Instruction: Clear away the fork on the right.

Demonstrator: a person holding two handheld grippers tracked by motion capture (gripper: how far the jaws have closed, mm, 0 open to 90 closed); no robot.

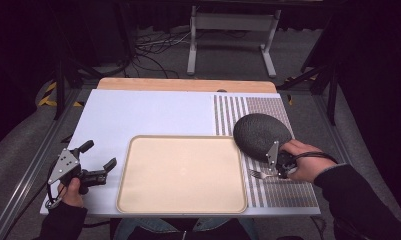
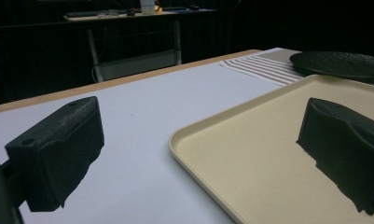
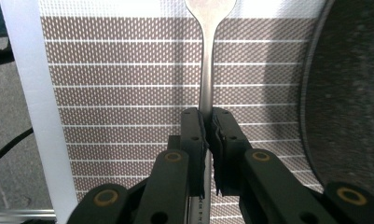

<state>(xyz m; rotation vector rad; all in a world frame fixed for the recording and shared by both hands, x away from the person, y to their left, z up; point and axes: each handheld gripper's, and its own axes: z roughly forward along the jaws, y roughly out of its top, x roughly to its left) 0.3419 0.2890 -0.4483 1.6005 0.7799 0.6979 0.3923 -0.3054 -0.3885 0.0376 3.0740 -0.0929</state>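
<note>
A cream tray point(image 1: 138, 200) lies in the middle of the white table, its near corner point(image 2: 198, 135) in the left gripper view. A dark round plate point(image 1: 260, 134) point(image 2: 338, 63) point(image 3: 352, 93) rests on the striped placemat point(image 1: 288, 192) point(image 3: 119, 84) at the right. A metal fork point(image 1: 258, 174) point(image 3: 206, 70) lies on the mat in front of the plate, tines toward the tray. My right gripper point(image 1: 277, 172) point(image 3: 207, 121) is shut on the fork's handle. Held just left of the tray, my left gripper point(image 1: 99, 155) point(image 2: 198, 154) is open, with nothing between its jaws.
The white table top point(image 1: 148, 112) is bare left of and behind the tray. A wooden strip point(image 1: 188, 84) runs along the far edge. Beyond it stand a white table frame point(image 1: 228, 30) and cables on the floor.
</note>
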